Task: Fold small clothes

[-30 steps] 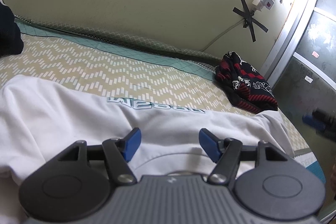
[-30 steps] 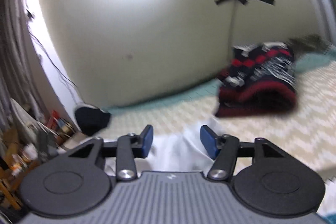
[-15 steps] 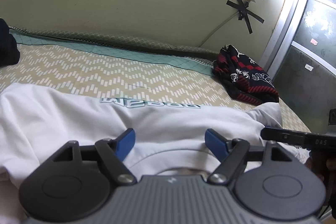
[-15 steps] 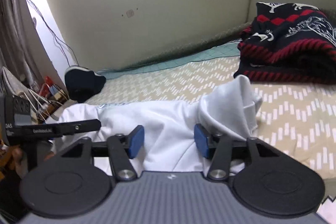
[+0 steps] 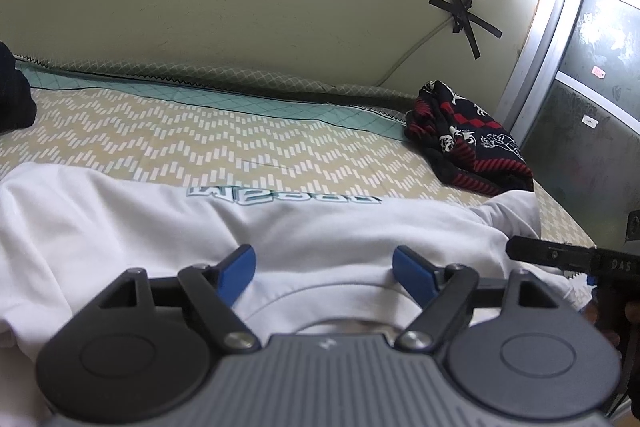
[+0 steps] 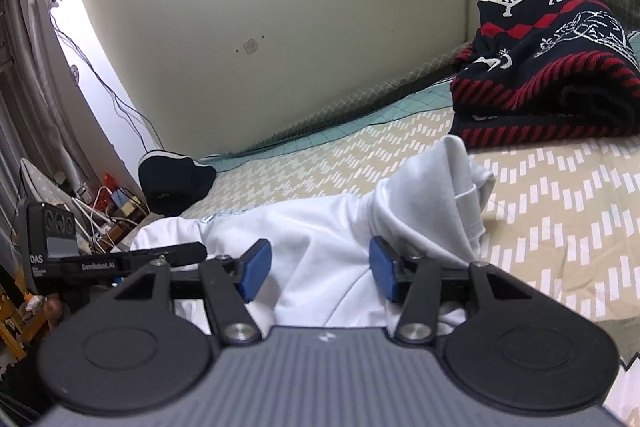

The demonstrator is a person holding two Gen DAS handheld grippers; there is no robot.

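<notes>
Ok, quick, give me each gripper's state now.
Left gripper: open, hovering over the white shirt, nothing pinched.
Right gripper: open, white shirt fabric lying between its jaws, pads not pressing it.

The right tool (image 6: 318, 271) hovers low over a white garment (image 6: 320, 227) on the bed (image 6: 560, 195), its blue pads apart with cloth between them — whether they press it cannot be told. A bunched sleeve (image 6: 436, 195) rises beside the right pad. The left tool (image 6: 120, 259) lies at left — a folded black-and-red sweater (image 6: 552, 67) sits beyond.
</notes>
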